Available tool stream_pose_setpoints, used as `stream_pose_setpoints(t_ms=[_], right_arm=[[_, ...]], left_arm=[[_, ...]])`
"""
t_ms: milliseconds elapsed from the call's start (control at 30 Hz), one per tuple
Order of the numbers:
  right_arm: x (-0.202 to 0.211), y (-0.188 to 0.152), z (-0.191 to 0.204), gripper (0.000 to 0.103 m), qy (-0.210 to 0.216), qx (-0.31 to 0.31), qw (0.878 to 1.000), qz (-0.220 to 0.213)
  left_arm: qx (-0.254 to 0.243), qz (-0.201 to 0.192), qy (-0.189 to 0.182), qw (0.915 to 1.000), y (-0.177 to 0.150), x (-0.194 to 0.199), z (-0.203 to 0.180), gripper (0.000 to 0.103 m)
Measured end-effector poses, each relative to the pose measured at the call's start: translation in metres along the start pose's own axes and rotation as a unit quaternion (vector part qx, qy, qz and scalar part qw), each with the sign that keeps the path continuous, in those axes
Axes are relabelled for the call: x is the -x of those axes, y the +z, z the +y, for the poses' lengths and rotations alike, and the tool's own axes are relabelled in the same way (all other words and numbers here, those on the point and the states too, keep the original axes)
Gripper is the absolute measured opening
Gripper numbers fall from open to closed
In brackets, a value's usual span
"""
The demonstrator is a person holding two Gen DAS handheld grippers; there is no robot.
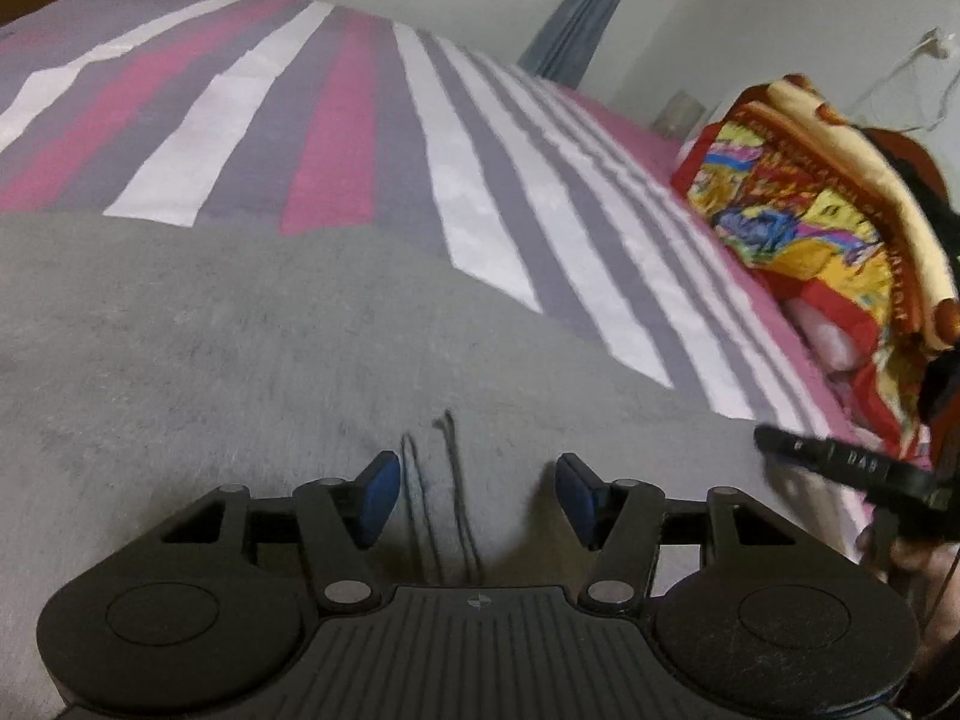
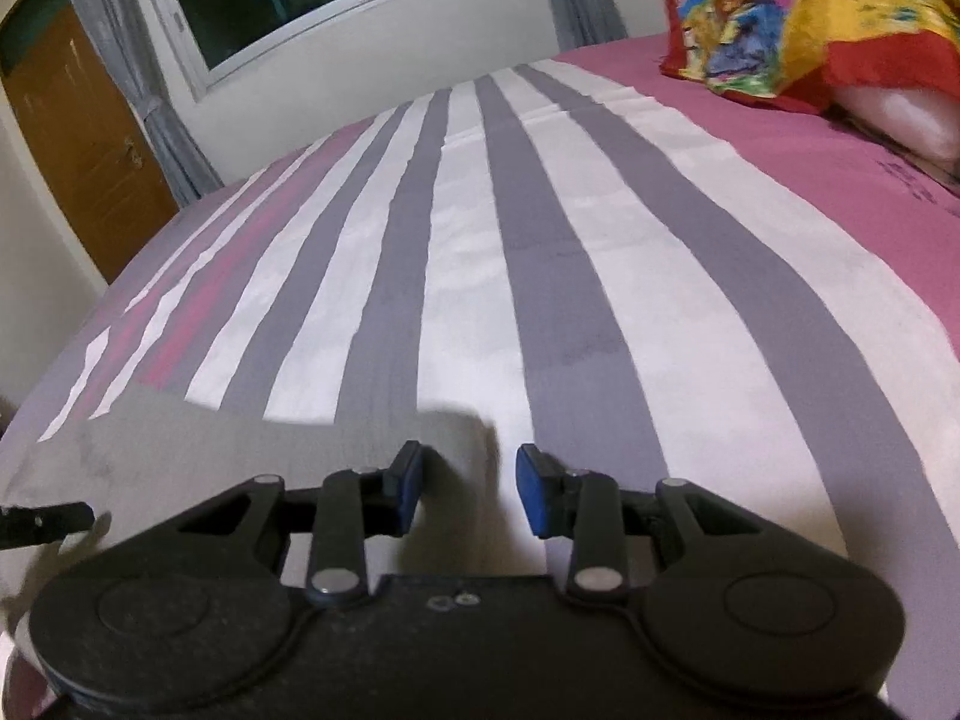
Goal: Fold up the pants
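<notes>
Grey pants (image 1: 240,348) spread beneath left tongs (image 1: 477,495), corner by right tongs (image 2: 468,492)

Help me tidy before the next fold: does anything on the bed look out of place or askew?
Only small things: two dark threads trail across the grey pants, and a bright patterned cloth sits crumpled on the pink sheet. Nothing looks spilled or damaged.

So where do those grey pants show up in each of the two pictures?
Left wrist view: the soft grey fabric pants fill the lower half, lying under the open left claw.
Right wrist view: only a corner of them shows at lower left, just ahead of the right claw.
Shared landmark: the bright multicoloured patterned blanket, on the right in both.
</notes>
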State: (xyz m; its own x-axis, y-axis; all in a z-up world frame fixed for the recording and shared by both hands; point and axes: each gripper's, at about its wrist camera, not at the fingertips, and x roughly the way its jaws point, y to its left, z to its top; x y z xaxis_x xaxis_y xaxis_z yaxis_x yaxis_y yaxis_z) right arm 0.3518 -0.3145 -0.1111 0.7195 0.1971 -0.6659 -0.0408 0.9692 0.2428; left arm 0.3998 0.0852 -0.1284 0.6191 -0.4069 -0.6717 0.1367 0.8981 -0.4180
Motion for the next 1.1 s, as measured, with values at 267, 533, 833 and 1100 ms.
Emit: stream_pose_setpoints(t_ms=[267,533,833,1100], right_arm=[[0.009,-0.018,0.006,0.039,-0.016,0.016,0.999,0.033],[0.078,-0.086,0.009,0.047,-0.013,0.035,0.999,0.03],[0.099,-0.089,0.007,0.054,-0.018,0.018,0.999,0.038],[0.133,-0.101,0.004,0.072,0.007,-0.006,1.0,-0.025]], left_arm=[[-0.021,0.004,0.017,0.9996,-0.015,0.004,-0.015,0.057],[-0.063,-0.004,0.033,0.9975,-0.073,0.057,-0.03,0.057],[-0.022,-0.021,0.033,0.999,-0.092,0.08,-0.025,0.058],[0.071,-0.148,0.061,0.9846,-0.121,0.168,0.05,0.08]])
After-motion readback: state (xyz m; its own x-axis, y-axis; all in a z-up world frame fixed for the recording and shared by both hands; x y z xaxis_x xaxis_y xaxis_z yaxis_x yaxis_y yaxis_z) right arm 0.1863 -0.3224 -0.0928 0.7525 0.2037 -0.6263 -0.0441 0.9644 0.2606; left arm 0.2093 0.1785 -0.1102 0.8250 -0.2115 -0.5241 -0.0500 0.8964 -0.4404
